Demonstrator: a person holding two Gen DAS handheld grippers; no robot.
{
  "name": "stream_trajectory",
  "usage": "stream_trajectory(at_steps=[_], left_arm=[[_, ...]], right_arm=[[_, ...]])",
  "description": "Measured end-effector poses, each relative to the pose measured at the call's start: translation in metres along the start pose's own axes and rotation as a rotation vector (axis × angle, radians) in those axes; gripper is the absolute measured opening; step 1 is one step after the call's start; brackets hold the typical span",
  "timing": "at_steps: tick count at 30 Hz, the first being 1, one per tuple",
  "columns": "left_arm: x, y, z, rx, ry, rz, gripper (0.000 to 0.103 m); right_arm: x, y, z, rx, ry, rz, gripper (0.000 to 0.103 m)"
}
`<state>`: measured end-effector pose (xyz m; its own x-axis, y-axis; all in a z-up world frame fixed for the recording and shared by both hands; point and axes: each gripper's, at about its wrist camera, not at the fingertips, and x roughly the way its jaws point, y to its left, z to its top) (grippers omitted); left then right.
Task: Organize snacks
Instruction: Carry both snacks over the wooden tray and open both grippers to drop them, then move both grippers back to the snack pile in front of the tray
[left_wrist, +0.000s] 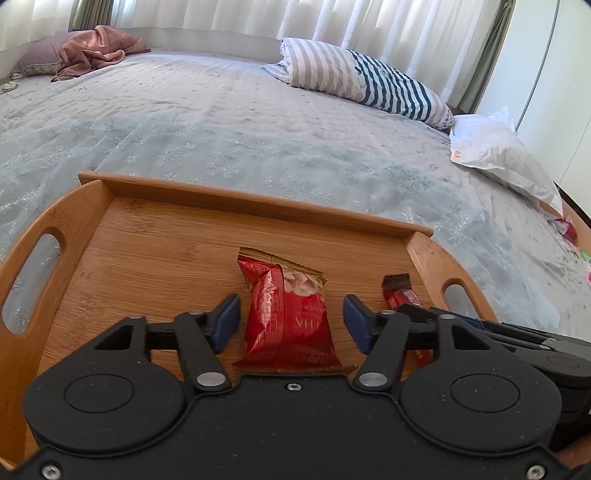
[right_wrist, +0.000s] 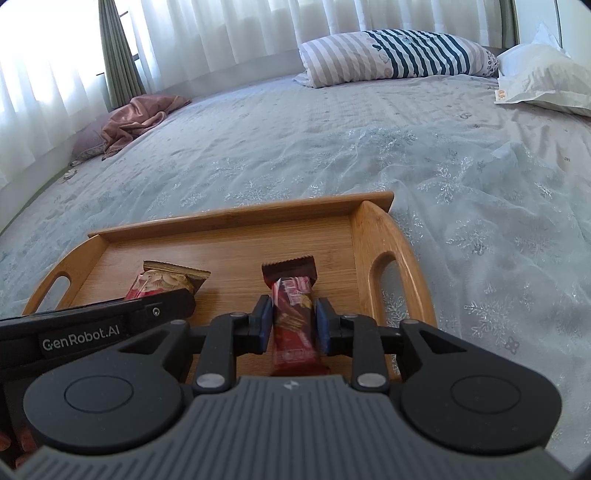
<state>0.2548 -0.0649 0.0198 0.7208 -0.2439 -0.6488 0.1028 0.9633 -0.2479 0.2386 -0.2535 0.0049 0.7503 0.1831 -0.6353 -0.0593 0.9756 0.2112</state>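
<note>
Bamboo serving tray (left_wrist: 155, 236): set on a bedspread (left_wrist: 229, 122). Red snack packet (left_wrist: 290, 317): laid flat on the tray, bracketed by the left gripper (left_wrist: 290, 325), jaws parted clear of it. Red wafer bar (right_wrist: 293, 321): laid beside the tray's right handle, flanked narrowly by the right gripper (right_wrist: 293, 325); contact cannot be told.

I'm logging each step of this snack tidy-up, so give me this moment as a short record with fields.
surface: wooden tray on a bed
left tongs: open, pads clear on either side of the red snack packet
right tongs: pads close beside the dark red snack bar; contact unclear
snacks on tray: both lie flat, side by side
off tray: striped pillow, pink cloth
</note>
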Motion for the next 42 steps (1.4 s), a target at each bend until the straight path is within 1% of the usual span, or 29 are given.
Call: stream_trajectory(at_steps=[1,2,4,5,6,10,16,20,22,25,28,34,38,42], left_arm=[[-0.002,0.000,0.000,0.004,-0.006,0.003,0.068],[-0.005,0.001,0.000,0.007,-0.016,0.013,0.069],[-0.013,0.002,0.000,0.014,-0.042,0.035,0.080],[-0.017,0.003,0.000,0.016,-0.059,0.046,0.083],[-0.022,0.005,-0.001,0.017,-0.076,0.053,0.088],[-0.044,0.010,-0.004,0.026,-0.123,0.056,0.095],[-0.082,0.011,-0.017,0.064,-0.179,0.046,0.100],[-0.105,0.012,-0.032,0.085,-0.202,0.031,0.101],[-0.112,0.014,-0.041,0.083,-0.199,0.021,0.101],[-0.122,0.020,-0.055,0.061,-0.192,0.004,0.102],[-0.128,0.025,-0.066,0.053,-0.186,0.002,0.102],[-0.143,0.029,-0.083,0.085,-0.196,0.021,0.102],[-0.153,0.031,-0.092,0.080,-0.204,0.035,0.102],[-0.157,0.031,-0.102,0.102,-0.209,0.054,0.102]], right_arm=[[-0.002,0.001,0.000,-0.006,-0.004,-0.004,0.052],[-0.004,0.002,0.001,-0.011,-0.006,-0.011,0.053],[-0.009,0.002,0.002,-0.011,-0.013,-0.015,0.062],[-0.012,0.002,0.002,-0.008,-0.018,-0.010,0.064],[-0.015,0.000,0.002,-0.003,-0.021,-0.002,0.069],[-0.030,0.002,-0.001,-0.024,-0.052,0.008,0.077],[-0.058,0.016,-0.013,-0.105,-0.113,0.005,0.088],[-0.075,0.025,-0.023,-0.147,-0.138,0.016,0.090],[-0.083,0.029,-0.029,-0.164,-0.148,0.022,0.093],[-0.093,0.034,-0.038,-0.191,-0.160,0.023,0.094],[-0.101,0.038,-0.046,-0.211,-0.170,0.018,0.096],[-0.112,0.041,-0.060,-0.229,-0.189,0.018,0.102],[-0.117,0.045,-0.072,-0.250,-0.198,0.019,0.103],[-0.122,0.047,-0.083,-0.249,-0.206,0.013,0.103]])
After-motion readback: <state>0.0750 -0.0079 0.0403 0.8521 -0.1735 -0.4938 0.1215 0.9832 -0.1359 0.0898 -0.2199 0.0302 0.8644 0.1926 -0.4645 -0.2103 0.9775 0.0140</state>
